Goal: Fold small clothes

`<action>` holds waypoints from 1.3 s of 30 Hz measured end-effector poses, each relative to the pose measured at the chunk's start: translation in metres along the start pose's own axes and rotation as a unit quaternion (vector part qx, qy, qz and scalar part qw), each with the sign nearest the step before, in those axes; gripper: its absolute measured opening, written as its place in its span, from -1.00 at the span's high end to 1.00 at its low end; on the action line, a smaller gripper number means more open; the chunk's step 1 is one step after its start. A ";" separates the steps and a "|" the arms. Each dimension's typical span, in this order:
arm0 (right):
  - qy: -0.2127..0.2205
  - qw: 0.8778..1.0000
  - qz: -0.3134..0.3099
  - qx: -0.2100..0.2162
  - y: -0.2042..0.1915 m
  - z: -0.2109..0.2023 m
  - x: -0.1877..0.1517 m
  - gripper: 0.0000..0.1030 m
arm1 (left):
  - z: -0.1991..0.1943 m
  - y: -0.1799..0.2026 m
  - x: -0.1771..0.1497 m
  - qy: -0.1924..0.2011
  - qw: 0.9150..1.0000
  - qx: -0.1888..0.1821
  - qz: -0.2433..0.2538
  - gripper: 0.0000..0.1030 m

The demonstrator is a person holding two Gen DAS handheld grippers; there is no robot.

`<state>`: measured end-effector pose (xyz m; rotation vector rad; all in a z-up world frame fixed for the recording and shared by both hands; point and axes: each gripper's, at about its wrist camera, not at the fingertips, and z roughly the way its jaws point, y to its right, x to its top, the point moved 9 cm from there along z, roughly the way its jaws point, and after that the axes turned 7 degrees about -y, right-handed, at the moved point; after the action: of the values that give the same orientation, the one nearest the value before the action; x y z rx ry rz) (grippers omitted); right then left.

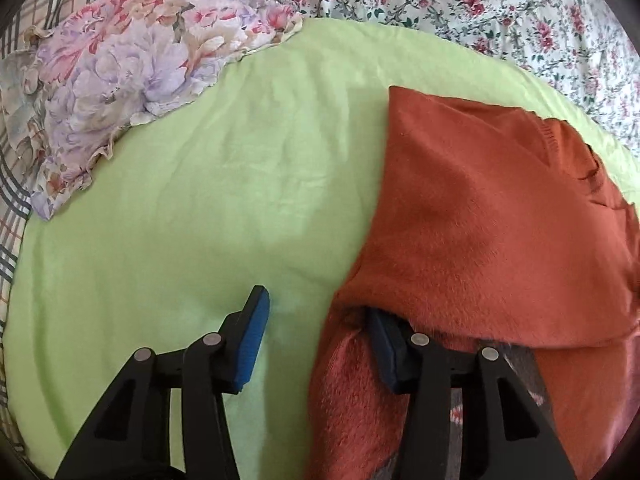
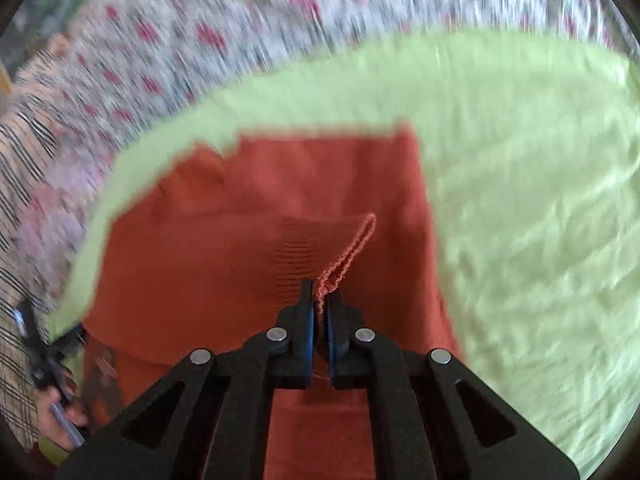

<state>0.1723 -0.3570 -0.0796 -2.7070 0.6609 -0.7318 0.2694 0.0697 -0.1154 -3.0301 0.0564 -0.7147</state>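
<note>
The rust-orange sweater (image 1: 492, 216) lay on a light green sheet (image 1: 208, 184), on the R side of the L wrist view, partly folded w/ an upper layer draped over a lower one. The left gripper (image 1: 316, 320) was open, its 2 blue-padded fingers spread wide: 1 finger (image 1: 252, 340) rested over bare green sheet, the other (image 1: 386, 350) was tucked under the sweater's edge, tip hidden by fabric. No cloth was pinched between them.

In the R wrist view, the right gripper (image 2: 319, 312) was closed tight on the sweater's ribbed edge (image 2: 352, 248), w/ a thin strip of knit squeezed between the blue pads and rising up and away from the tips. That edge sat lifted above the rest of the sweater (image 2: 224, 264), which spread flat on the green sheet (image 2: 528, 216) below. This view was blurred, esp. at the rim.

A floral pillow (image 1: 132, 72) w/ a ruffled border lay at the upper L of the L wrist view, overlapping the sheet's far edge. A rose-print bedspread (image 1: 480, 4) ran behind the sheet, and plaid fabric (image 1: 12, 208) showed at the far L. The other gripper & a hand (image 2: 60, 412) showed at the lower L of the R wrist view, too blurred for detail.
</note>
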 end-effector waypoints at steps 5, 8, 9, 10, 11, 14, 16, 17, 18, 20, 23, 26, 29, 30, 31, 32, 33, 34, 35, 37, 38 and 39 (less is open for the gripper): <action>0.009 0.999 -0.005 -0.031 0.010 -0.005 -0.007 0.79 | -0.023 0.001 -0.013 -0.032 0.995 -0.085 0.033 0.05; 0.032 0.997 -0.004 -0.064 0.017 -0.024 -0.005 0.76 | -0.037 0.005 -0.001 -0.016 0.992 -0.115 0.041 -0.16; 0.042 0.997 -0.003 -0.060 0.016 -0.031 -0.005 0.76 | -0.035 0.007 0.011 -0.012 0.992 -0.117 0.040 -0.21; 0.048 0.998 -0.003 -0.040 0.010 -0.036 -0.004 0.76 | -0.031 0.009 0.020 -0.011 0.992 -0.117 0.038 -0.21; 0.050 0.999 -0.007 -0.019 0.001 -0.037 -0.001 0.75 | -0.023 0.014 0.030 -0.013 0.991 -0.124 0.038 -0.21; 0.036 0.999 -0.031 0.026 -0.024 -0.028 0.000 0.48 | 0.011 0.034 0.060 -0.051 0.983 -0.175 0.029 -0.22; 0.021 0.998 -0.042 0.030 -0.030 -0.019 -0.005 0.32 | 0.035 0.046 0.080 -0.068 0.979 -0.192 0.026 -0.22; 0.017 0.998 -0.045 0.029 -0.032 -0.015 -0.005 0.32 | 0.042 0.050 0.086 -0.073 0.978 -0.193 0.027 -0.23; 0.013 0.998 -0.049 0.029 -0.035 -0.011 -0.006 0.32 | 0.051 0.054 0.098 -0.075 0.976 -0.202 0.027 -0.24; 0.000 0.998 -0.055 0.030 -0.041 0.000 -0.008 0.32 | 0.055 0.062 0.114 -0.062 0.973 -0.219 0.030 -0.07; -0.011 0.998 -0.063 0.028 -0.048 0.012 -0.005 0.32 | 0.055 0.065 0.127 -0.039 0.974 -0.221 0.011 0.78; 0.007 0.997 -0.077 0.024 -0.055 0.004 -0.001 0.32 | 0.021 0.065 0.128 0.051 0.983 -0.176 0.022 0.79; 0.011 0.995 -0.097 -0.006 -0.052 0.007 -0.001 0.32 | 0.032 0.066 0.121 0.050 0.993 -0.102 0.042 0.79; -0.003 0.995 -0.096 -0.020 -0.045 0.016 -0.003 0.32 | 0.044 0.066 0.119 0.036 0.995 -0.081 0.048 0.80; -0.013 0.995 -0.093 -0.026 -0.039 0.023 -0.005 0.32 | 0.050 0.065 0.118 0.025 0.996 -0.070 0.049 0.80; -0.015 0.995 -0.093 -0.028 -0.035 0.026 -0.006 0.35 | 0.051 0.067 0.118 0.019 0.996 -0.073 0.050 0.80; -0.014 0.995 -0.092 -0.030 -0.034 0.024 -0.007 0.35 | 0.046 0.063 0.118 0.016 0.996 -0.077 0.049 0.78; -0.014 0.995 -0.089 -0.036 -0.033 0.020 -0.007 0.35 | 0.040 0.064 0.117 0.015 0.996 -0.080 0.049 0.70; -0.012 0.996 -0.086 -0.037 -0.034 0.015 -0.007 0.32 | 0.033 0.063 0.115 0.015 0.995 -0.081 0.050 0.68; -0.006 0.997 -0.083 -0.010 -0.040 0.000 -0.014 0.32 | 0.015 0.057 0.101 0.017 0.995 -0.069 0.063 0.63; -0.007 0.996 -0.085 0.003 -0.044 -0.005 -0.018 0.32 | 0.005 0.053 0.088 0.015 0.995 -0.063 0.072 0.60; -0.007 0.996 -0.090 0.011 -0.049 -0.012 -0.024 0.32 | -0.002 0.049 0.074 0.012 0.995 -0.062 0.077 0.50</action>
<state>0.1650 -0.3049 -0.0621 -2.7746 0.4050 -0.7550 0.3331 0.0175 -0.0824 -3.0886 0.3433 -0.7614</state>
